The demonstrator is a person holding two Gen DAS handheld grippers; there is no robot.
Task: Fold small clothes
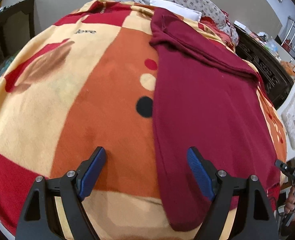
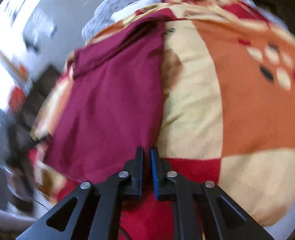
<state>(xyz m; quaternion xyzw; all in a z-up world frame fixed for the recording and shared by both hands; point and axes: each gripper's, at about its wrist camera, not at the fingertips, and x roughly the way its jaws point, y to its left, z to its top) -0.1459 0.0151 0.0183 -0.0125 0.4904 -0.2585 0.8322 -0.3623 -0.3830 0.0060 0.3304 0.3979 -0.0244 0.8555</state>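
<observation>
Patterned blanket (image 1: 99,100) is carrying the maroon garment (image 1: 203,104), part-folded, on its right half.
You're holding the left gripper (image 1: 146,168) wide open; your right gripper (image 2: 146,161), nearly closed at the near hem, is risking pinching blanket too.

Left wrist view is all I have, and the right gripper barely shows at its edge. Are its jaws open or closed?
Observer: Nearly together. The right gripper shows only a narrow slit with maroon cloth in it, so it looks pinched on the maroon garment.
Operator: Which part of it?
Observer: The near corner, where the garment's edge meets a cream patch of the blanket in the right wrist view.
</observation>
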